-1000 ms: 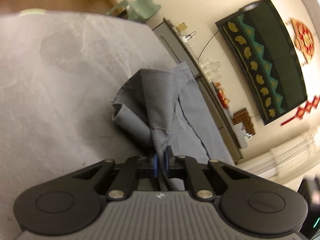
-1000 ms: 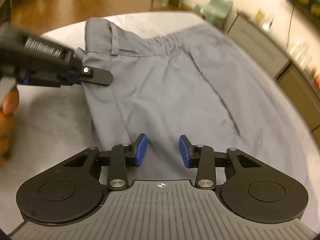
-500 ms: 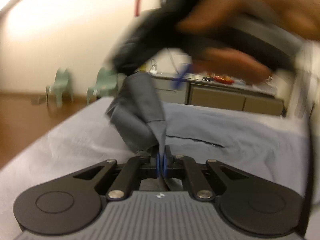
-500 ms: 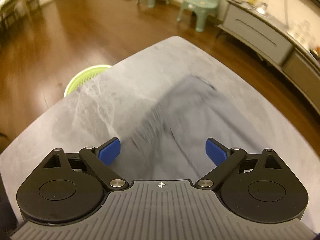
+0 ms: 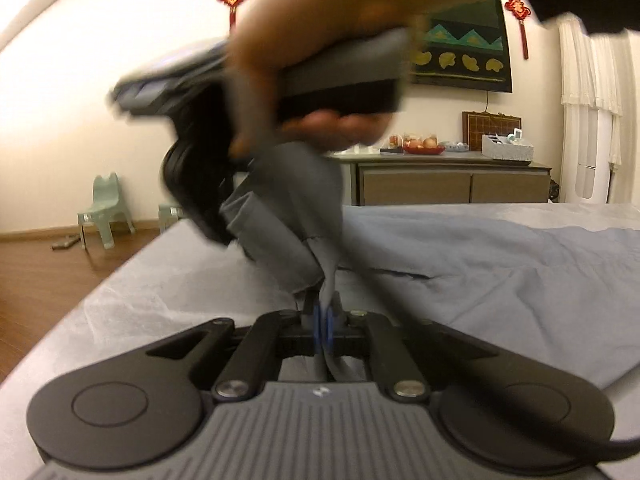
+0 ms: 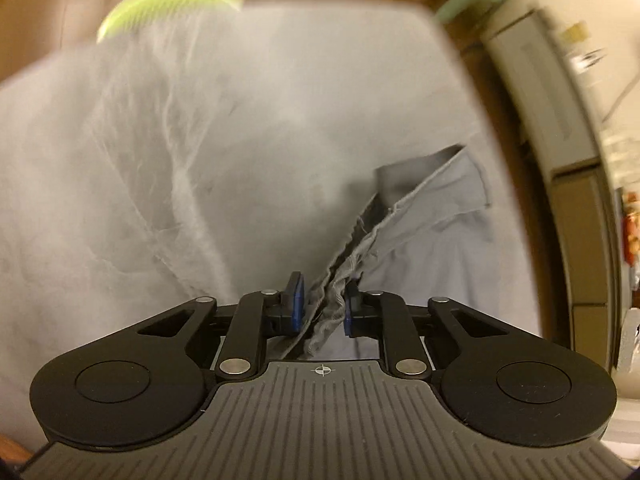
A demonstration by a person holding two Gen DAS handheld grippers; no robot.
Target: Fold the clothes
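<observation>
A grey-covered table held the trousers, soft, light and limp. The left gripper pinched a raised edge; the right gripper had bunched waistband between narrowly parted pads, grip uncertain. Seamed hems seemed the surest holds.

The left wrist camera sat low and close over the table, facing level toward a sideboard at 1 o'clock. The right wrist camera looked steeply down — close over the table. Both views shared the grey garment — and the tabletop.
</observation>
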